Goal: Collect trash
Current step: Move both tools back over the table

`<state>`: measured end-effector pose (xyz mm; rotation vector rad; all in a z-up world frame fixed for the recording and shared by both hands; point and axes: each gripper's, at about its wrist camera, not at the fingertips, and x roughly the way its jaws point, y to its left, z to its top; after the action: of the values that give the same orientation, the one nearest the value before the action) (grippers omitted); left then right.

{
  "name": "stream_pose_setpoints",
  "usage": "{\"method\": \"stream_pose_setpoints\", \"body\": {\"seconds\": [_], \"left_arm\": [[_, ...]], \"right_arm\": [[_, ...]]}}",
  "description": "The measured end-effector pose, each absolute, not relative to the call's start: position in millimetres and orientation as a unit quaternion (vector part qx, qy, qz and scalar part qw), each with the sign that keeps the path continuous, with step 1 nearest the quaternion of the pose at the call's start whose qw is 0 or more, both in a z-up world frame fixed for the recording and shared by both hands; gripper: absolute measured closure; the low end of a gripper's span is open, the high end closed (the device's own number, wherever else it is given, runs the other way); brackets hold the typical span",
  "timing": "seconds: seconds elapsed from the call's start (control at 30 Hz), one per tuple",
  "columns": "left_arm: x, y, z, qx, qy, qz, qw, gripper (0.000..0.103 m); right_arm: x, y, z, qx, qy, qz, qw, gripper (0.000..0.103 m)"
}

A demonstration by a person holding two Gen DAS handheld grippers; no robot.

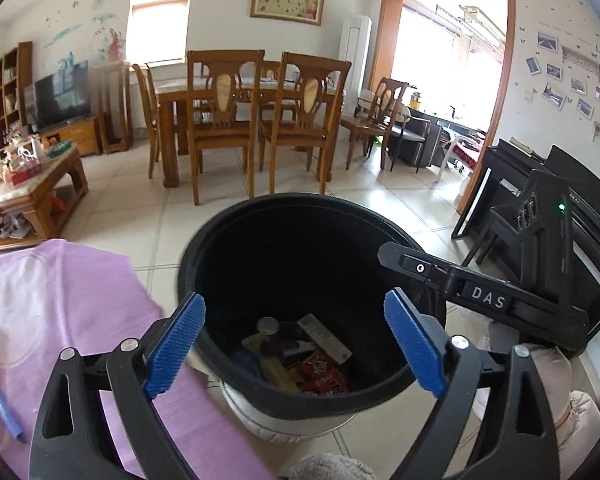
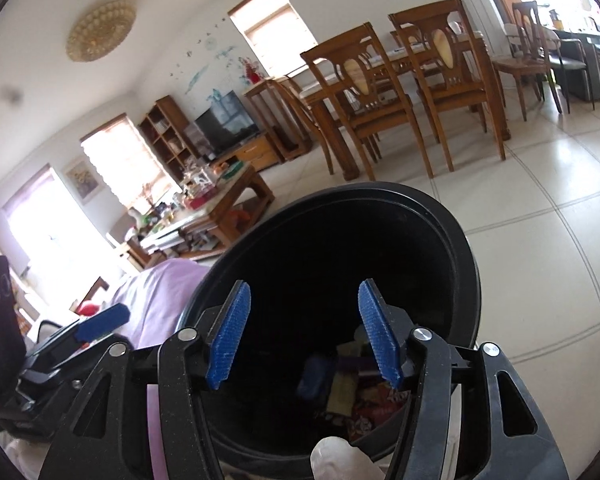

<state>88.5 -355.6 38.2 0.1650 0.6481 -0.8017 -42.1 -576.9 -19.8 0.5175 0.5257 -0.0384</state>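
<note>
A black round trash bin (image 1: pixel 204 240) stands on the floor beside a purple-covered surface (image 1: pixel 60 288). It holds several pieces of trash (image 1: pixel 300 360): wrappers, a white box, a red packet. My left gripper (image 1: pixel 296 344) is open and empty, its blue pads just above the bin's near rim. The right gripper's body (image 1: pixel 484 300) reaches over the bin's right rim in the left wrist view. My right gripper (image 2: pixel 304 336) is open and empty over the bin (image 2: pixel 452 240), with the trash (image 2: pixel 352 396) below it.
Blue and green items (image 1: pixel 4 408) lie on the purple cover at far left. A cluttered wooden coffee table (image 1: pixel 40 184) stands left. A dining table with chairs (image 1: pixel 260 120) stands behind the bin. A black piano (image 1: pixel 520 184) stands right. Tiled floor (image 2: pixel 540 240) surrounds the bin.
</note>
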Motion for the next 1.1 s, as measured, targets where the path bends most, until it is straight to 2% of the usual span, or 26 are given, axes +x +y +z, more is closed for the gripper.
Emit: {"method": "stream_pose_setpoints", "body": {"seconds": [0.33, 0.73, 0.9, 1.1], "left_arm": [[86, -278, 46, 0.045, 0.313, -0.346, 0.884, 0.009], [117, -111, 33, -0.007, 0.332, -0.201, 0.922, 0.007], [141, -54, 20, -0.008, 0.364, -0.137, 0.921, 0.005], [163, -39, 4, 0.015, 0.406, -0.155, 0.901, 0.005]], "right_arm": [[-26, -505, 1, 0.223, 0.262, 0.026, 0.939, 0.036], [32, -360, 17, 0.153, 0.303, 0.124, 0.932, 0.036], [58, -295, 7, 0.114, 0.337, 0.165, 0.92, 0.036], [89, -223, -17, 0.042, 0.397, 0.186, 0.898, 0.036]]}}
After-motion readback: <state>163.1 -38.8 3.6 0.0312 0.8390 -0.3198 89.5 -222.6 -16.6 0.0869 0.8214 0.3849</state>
